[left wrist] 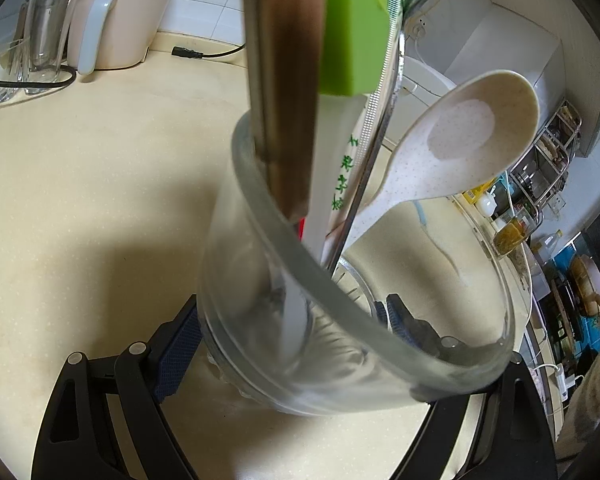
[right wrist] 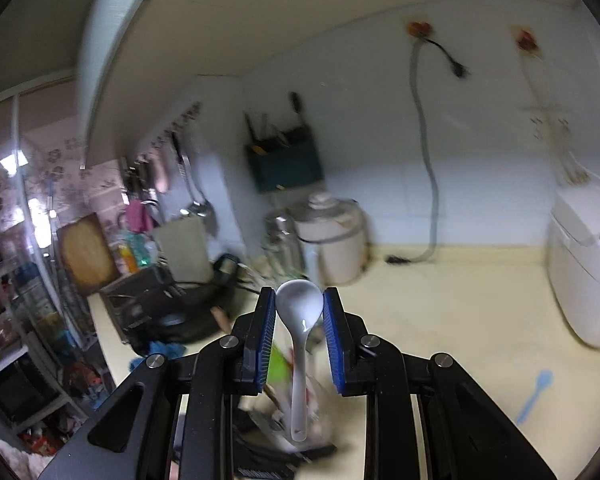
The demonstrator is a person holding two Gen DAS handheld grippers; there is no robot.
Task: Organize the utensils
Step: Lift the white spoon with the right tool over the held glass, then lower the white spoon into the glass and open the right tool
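Left gripper [left wrist: 296, 344] clamps glass jar [left wrist: 339, 320], steadying it for loading. Right gripper [right wrist: 300, 332] pinches white spoon [right wrist: 300, 320] by bowl, handle hanging, likely jar-bound.

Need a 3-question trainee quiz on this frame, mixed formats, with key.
1. True or false: the left gripper is clamped around the glass jar.
2. What does the right gripper hold? A) fork B) white spoon C) knife
3. Fill in: a light ___ spoon lies alone on the countertop.

Key:
1. True
2. B, the white spoon is pinched by its bowl.
3. Blue: the blue spoon.
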